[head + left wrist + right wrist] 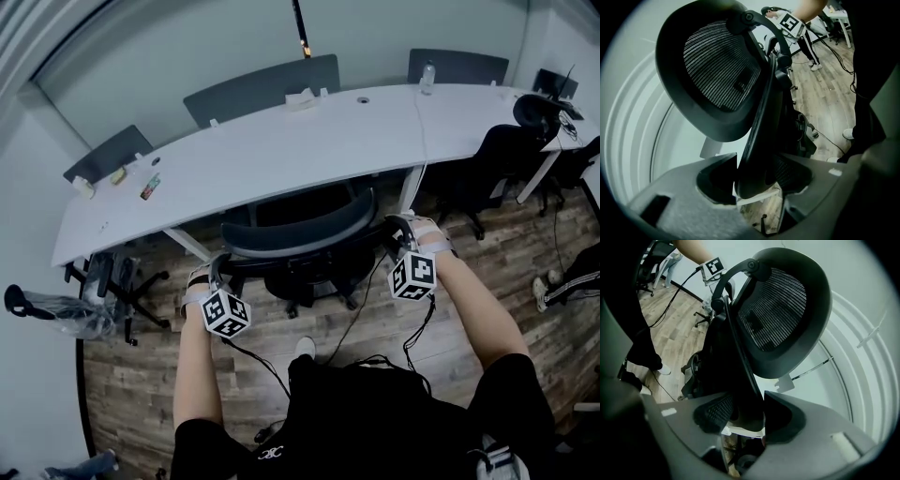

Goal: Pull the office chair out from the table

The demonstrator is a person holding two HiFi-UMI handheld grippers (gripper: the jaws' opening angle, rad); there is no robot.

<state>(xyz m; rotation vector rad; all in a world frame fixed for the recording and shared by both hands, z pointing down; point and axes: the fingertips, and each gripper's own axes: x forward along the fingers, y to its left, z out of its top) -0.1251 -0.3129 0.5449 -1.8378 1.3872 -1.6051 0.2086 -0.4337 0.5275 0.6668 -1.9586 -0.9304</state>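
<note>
Office chair (298, 236) gripped on both sides, not yet clear of the table (281, 150).
Head view: the seat looks partly under the tabletop, so most of the pull remains. Left gripper view: left gripper (757, 169) pinches the backrest rim. Right gripper view: right gripper (747, 404) clamps the opposite rim.

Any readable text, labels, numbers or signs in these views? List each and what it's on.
No text here can be quoted; nothing is legible.
On the black shirt: small white print, too small to read.
On the left marker cube and right marker cube: square code patterns, no letters.
On the bottle: label too small to read.
On the small red-green item: print blurred.
On the office chair: no readable print.
</note>
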